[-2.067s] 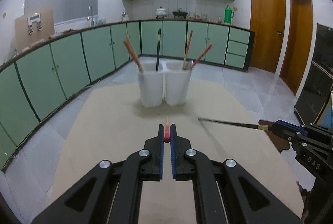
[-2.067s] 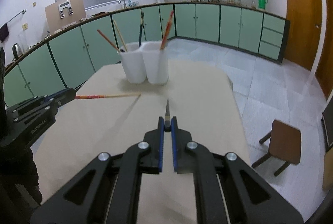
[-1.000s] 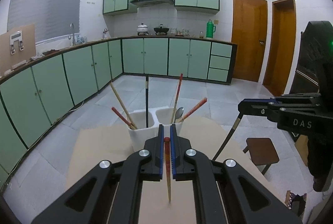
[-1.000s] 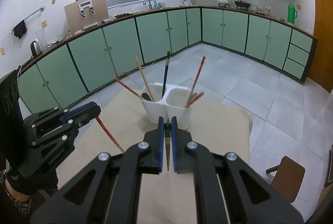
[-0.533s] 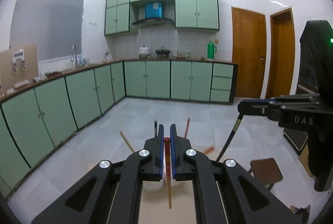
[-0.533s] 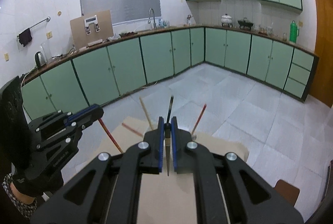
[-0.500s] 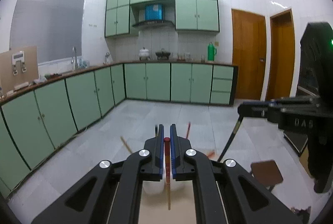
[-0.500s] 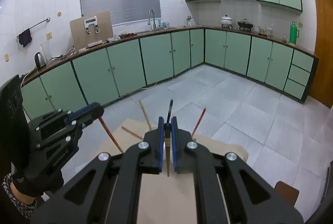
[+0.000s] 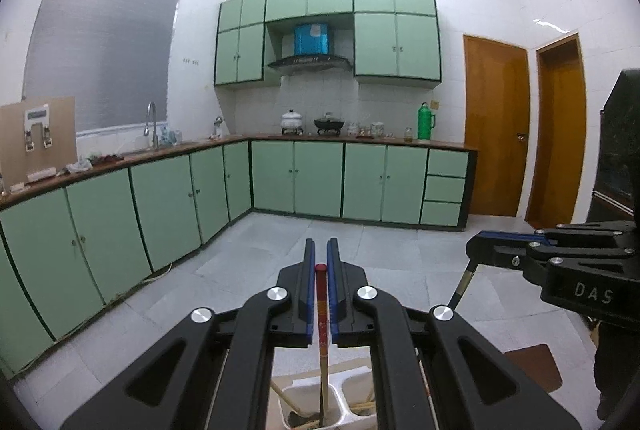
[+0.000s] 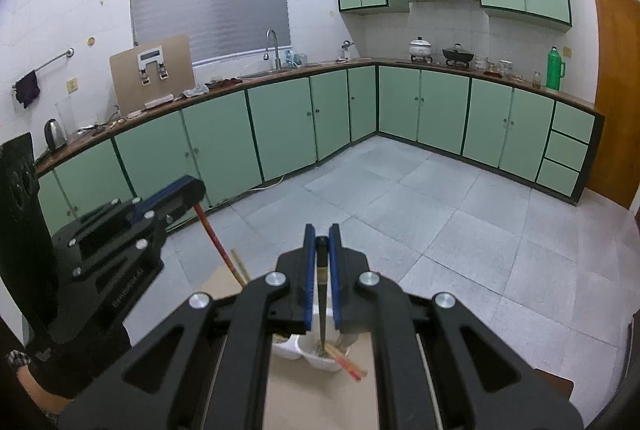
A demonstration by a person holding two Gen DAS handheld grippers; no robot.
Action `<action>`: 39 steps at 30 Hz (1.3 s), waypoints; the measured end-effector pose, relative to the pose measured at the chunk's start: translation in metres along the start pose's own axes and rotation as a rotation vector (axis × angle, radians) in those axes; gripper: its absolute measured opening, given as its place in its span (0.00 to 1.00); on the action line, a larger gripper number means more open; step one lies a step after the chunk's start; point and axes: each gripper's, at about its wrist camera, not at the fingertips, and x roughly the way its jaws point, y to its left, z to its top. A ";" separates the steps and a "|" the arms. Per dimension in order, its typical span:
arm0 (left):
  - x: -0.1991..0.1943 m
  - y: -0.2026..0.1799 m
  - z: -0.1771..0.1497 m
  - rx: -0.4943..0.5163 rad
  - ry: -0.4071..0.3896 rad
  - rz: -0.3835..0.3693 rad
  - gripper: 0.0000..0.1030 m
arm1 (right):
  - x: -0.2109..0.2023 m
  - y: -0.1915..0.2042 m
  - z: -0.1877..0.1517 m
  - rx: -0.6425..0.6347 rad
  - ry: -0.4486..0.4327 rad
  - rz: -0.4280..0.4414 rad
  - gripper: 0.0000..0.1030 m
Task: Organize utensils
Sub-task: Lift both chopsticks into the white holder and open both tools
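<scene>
My left gripper (image 9: 320, 266) is shut on a red-topped chopstick (image 9: 322, 314) that hangs straight down, its tip inside the left cup of the white twin utensil holder (image 9: 352, 386). My right gripper (image 10: 321, 242) is shut on a dark chopstick (image 10: 321, 310) that hangs down into the holder (image 10: 316, 358) below it. Each gripper shows in the other's view: the right one (image 9: 476, 250) at the right, the left one (image 10: 192, 190) at the left with the red chopstick (image 10: 216, 242). Other chopsticks (image 10: 348, 366) stand in the holder.
The holder stands on a beige table (image 10: 320, 402). A brown stool (image 9: 532, 366) is on the floor to the right. Green kitchen cabinets (image 9: 320, 178) line the far walls. The tiled floor (image 10: 440, 214) lies beyond the table.
Both grippers have risen and tilted up, bringing the chopsticks from flat over the table to hanging upright above the holder. The holder has slid to the bottom of both views.
</scene>
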 end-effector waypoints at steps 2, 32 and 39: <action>0.017 0.003 -0.011 -0.007 0.027 0.003 0.05 | 0.017 0.000 -0.006 -0.002 0.014 -0.004 0.06; 0.064 0.026 -0.085 -0.034 0.192 0.012 0.17 | 0.079 -0.020 -0.069 0.103 0.104 -0.025 0.29; 0.036 0.032 -0.086 -0.070 0.192 0.019 0.41 | 0.041 -0.036 -0.079 0.136 0.058 -0.032 0.44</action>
